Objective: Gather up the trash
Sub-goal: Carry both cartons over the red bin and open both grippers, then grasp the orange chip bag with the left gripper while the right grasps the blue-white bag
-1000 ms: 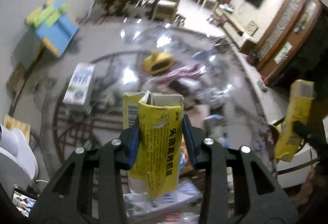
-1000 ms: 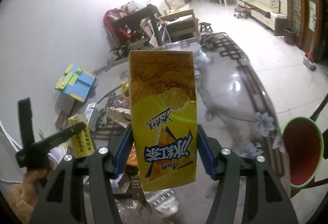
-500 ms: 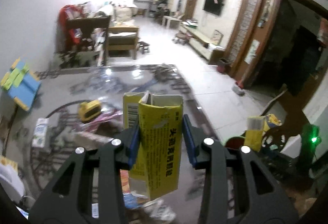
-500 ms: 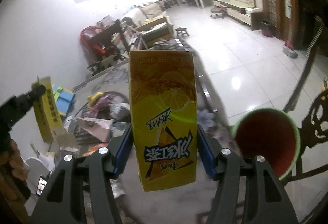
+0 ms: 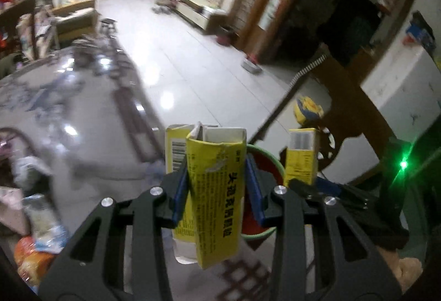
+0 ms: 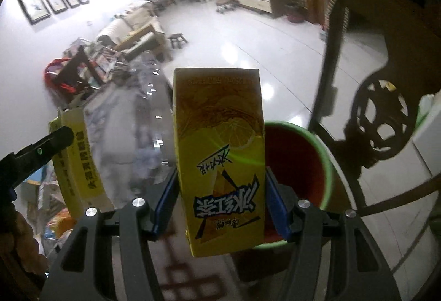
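My left gripper (image 5: 217,190) is shut on a torn yellow carton (image 5: 215,190) with an open white top. My right gripper (image 6: 220,199) is shut on a yellow lemon tea carton (image 6: 220,163), held upright. A green-rimmed bin with a red inside (image 6: 297,163) stands just behind and right of the tea carton; in the left wrist view the bin (image 5: 264,163) shows behind the torn carton. The tea carton (image 5: 301,157) also shows to the right in the left wrist view. The torn carton (image 6: 77,157) shows at the left in the right wrist view.
A glossy patterned table (image 5: 55,113) carries wrappers and bags of trash (image 5: 30,232) at its left. A dark carved wooden chair (image 6: 380,113) stands right of the bin. White tiled floor (image 5: 193,53) lies beyond, with a sofa and a TV cabinet far off.
Both grippers have swung right, away from the table's trash pile and toward the bin. The bin now sits close behind both cartons. Both grips are unchanged.
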The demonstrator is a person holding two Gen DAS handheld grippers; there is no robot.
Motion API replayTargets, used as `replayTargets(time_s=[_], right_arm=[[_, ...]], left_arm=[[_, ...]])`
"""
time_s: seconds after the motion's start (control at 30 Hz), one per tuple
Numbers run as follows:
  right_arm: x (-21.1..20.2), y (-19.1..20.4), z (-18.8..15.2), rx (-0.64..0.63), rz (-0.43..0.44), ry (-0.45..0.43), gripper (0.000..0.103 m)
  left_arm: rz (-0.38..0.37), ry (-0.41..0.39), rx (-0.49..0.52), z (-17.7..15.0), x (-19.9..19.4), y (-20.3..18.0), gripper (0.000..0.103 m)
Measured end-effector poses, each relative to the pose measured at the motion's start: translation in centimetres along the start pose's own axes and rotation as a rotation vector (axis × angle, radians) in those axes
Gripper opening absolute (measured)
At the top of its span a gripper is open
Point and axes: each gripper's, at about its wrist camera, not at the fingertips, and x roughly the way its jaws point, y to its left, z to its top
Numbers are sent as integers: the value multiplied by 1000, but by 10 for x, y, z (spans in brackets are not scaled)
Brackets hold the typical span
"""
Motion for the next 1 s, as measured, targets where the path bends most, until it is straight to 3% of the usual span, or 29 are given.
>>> replayTargets(time_s=[0.33,0.37,0.4,0.47,0.73,1.0], right_arm=[[20,-39,10,76,-85,16,61],[22,-42,11,86,-101,17,61],[22,-45,10,98,-114,18,61],[20,-52,9,124,-129,8,66],[-5,-56,8,147,-150,-54,69],[-16,1,3,58,-99,-56,71]], left_arm=[[-70,90,86,9,68,-40,41],[-48,98,86,7,71,-41,48],[-43,97,81,10,72,-40,62],[-50,78,54,10,70,-38,74],[-39,39,27,9,32,-21,76],[37,-46,-24,-16,-49,19,77]])
